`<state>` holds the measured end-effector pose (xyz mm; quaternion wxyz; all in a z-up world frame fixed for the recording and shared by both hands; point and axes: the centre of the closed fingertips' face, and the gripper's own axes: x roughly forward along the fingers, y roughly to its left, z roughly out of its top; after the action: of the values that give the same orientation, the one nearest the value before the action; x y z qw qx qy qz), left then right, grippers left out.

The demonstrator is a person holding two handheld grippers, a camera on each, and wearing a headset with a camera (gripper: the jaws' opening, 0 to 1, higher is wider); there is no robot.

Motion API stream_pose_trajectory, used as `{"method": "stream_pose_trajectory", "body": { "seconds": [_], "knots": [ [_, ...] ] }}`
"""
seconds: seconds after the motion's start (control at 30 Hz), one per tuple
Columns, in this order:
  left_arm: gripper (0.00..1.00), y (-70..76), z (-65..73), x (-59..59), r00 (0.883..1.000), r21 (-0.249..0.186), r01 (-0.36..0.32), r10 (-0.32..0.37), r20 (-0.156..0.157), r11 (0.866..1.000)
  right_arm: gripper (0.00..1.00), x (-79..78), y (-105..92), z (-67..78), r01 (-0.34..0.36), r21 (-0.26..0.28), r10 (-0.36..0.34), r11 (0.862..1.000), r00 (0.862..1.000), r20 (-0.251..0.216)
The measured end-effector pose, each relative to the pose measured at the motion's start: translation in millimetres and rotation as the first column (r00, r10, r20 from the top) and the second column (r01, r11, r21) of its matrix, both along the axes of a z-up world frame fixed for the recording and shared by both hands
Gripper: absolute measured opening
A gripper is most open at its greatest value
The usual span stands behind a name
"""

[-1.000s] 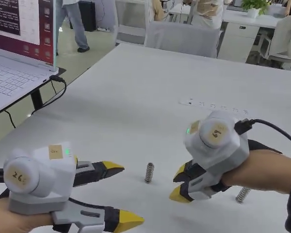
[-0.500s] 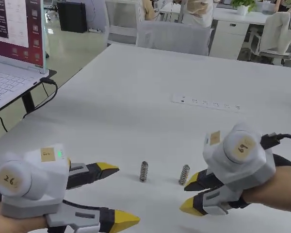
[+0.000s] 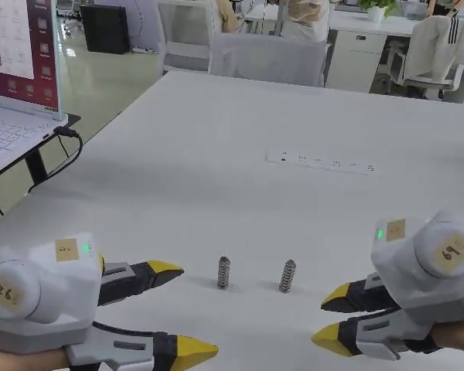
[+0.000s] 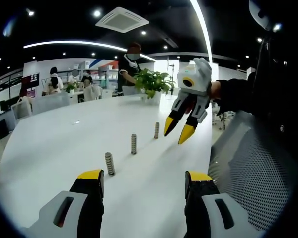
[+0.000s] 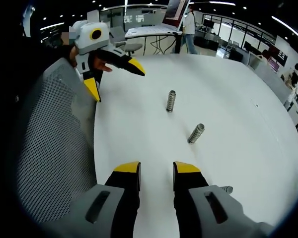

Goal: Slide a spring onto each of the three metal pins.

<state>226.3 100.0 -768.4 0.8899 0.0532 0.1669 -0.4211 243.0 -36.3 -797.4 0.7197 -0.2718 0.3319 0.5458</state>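
Two metal springs stand upright on the white table [image 3: 240, 139], the left spring [image 3: 223, 272] and the middle spring [image 3: 288, 276]. No bare pin can be made out. In the left gripper view a row of three springs runs from the near spring [image 4: 110, 163] to the far spring [image 4: 157, 130]. My left gripper [image 3: 182, 309] [image 4: 145, 176] is open and empty, left of the row. My right gripper [image 3: 330, 317] [image 5: 156, 168] is open and empty, right of it. The third spring [image 5: 227, 189] peeks out beside the right gripper's body.
A white power strip [image 3: 319, 163] lies further back on the table. An open laptop [image 3: 8, 116] with a black cable [image 3: 66, 151] sits on a stand at the left. A grey chair [image 3: 267, 58] stands at the far edge, with people and desks beyond.
My right gripper has drawn back to the right, away from the springs, and the middle spring it covered now stands in the open. The left gripper has hardly moved.
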Motion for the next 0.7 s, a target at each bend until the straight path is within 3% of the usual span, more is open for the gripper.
{"method": "stream_pose_trajectory", "body": {
  "seconds": [0.43,0.7],
  "knots": [
    [0.62,-0.8,-0.7,-2.2,1.000,0.005,0.006,-0.006,-0.006,1.000,0.26,0.7,-44.2,-2.5,0.148,0.046,-0.147,0.988,0.989,-0.008],
    [0.62,-1.2,-1.6,-2.7,1.000,0.008,0.010,-0.010,-0.010,1.000,0.28,5.8,-65.0,6.5,0.237,0.113,-0.239,0.965,0.971,0.008]
  ]
}}
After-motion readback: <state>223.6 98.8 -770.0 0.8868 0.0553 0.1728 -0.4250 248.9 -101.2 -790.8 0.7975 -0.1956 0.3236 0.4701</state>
